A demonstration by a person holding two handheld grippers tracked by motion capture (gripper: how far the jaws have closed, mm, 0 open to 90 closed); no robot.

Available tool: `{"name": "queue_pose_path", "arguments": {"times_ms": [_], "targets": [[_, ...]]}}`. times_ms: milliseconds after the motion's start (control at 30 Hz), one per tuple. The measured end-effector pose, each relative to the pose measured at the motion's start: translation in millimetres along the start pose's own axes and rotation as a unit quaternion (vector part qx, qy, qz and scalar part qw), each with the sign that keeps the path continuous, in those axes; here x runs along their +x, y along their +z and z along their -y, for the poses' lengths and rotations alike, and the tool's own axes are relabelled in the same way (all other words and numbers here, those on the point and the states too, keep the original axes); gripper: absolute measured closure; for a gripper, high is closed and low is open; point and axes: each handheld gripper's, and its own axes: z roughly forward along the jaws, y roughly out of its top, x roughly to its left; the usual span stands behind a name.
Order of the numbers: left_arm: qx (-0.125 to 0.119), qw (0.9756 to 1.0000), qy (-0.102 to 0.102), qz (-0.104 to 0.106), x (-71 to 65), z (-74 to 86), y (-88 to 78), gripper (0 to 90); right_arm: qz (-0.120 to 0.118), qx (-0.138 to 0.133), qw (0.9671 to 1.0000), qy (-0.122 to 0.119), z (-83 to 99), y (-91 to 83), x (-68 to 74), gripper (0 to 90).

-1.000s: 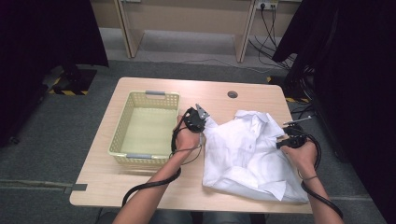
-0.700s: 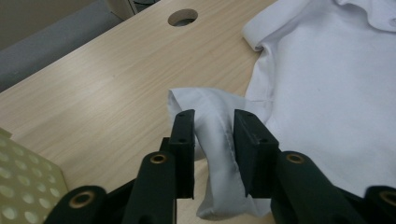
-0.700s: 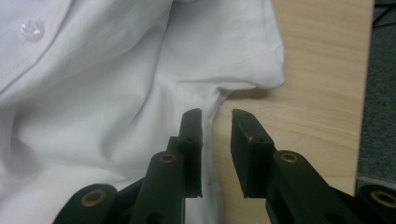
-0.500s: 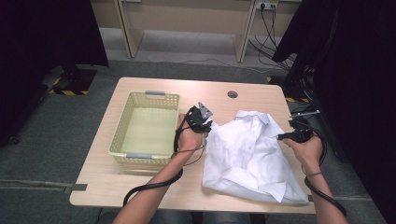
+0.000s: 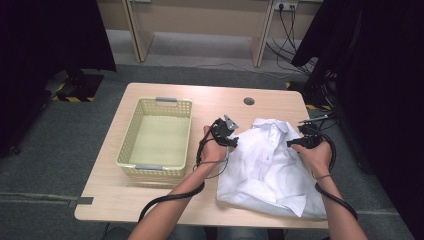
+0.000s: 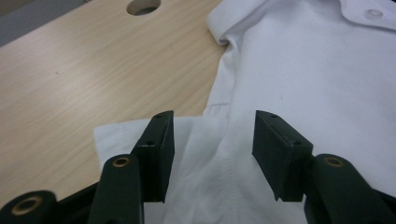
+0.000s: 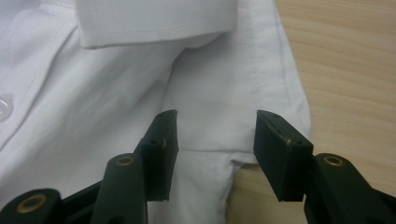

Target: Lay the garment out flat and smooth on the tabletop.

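Note:
A white collared shirt (image 5: 267, 167) lies folded on the right half of the wooden table (image 5: 165, 197). My left gripper (image 5: 234, 141) is at the shirt's left shoulder edge and my right gripper (image 5: 292, 144) at its right shoulder. In the left gripper view, the left gripper (image 6: 214, 122) stands open over a fold of the shirt (image 6: 303, 70). The cloth lies under the gap, not pinched. In the right gripper view, the right gripper (image 7: 215, 119) is open over the shirt's (image 7: 116, 93) sleeve edge below the collar. Both pairs of jaws have just been opening.
An empty pale yellow plastic basket (image 5: 129, 146) stands left of the shirt, close to my left hand. A round cable hole (image 5: 249, 101) sits in the table behind the shirt. Bare wood runs along the front left edge.
Both grippers have gone from shut on the shirt's cloth to open, leaving it flat. My left hand has shifted right and my right hand left, a little toward each other.

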Motion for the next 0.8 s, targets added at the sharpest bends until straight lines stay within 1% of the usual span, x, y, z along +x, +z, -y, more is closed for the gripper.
{"name": "queue_pose_path", "arguments": {"times_ms": [100,200,367,433,567,633,700,800], "targets": [[0.009,0.9999,-0.005,0.007,-1.1,1.9,7.5,47.9,0.002,0.007,1.0,-0.006,-1.7,7.7,3.8,49.0],[0.016,0.9998,-0.006,0.013,-3.5,3.6,12.6,47.1,0.0,0.006,0.9999,-0.013,-2.9,11.7,7.5,48.4],[0.028,0.9994,-0.001,0.018,-7.2,6.5,19.1,46.8,0.003,0.011,0.9997,-0.023,-3.5,16.5,11.9,49.7],[0.031,0.9993,0.0,0.019,-8.1,7.2,20.9,46.8,0.002,0.01,0.9997,-0.022,-3.7,16.3,11.9,54.1],[0.04,0.999,0.001,0.02,-8.9,9.0,24.7,46.8,-0.003,-0.001,0.9997,-0.026,-1.3,15.8,12.9,65.7],[0.042,0.9989,-0.002,0.021,-9.3,10.2,26.5,46.8,-0.007,-0.003,0.9996,-0.027,-0.3,15.4,13.8,71.9],[0.044,0.9988,-0.003,0.022,-9.4,11.0,27.5,46.9,-0.012,-0.004,0.9997,-0.021,0.3,15.0,13.2,77.2],[0.051,0.9984,-0.003,0.023,-9.1,11.8,28.9,47.3,-0.029,-0.001,0.9996,-0.004,1.1,14.3,8.8,84.8]]}}
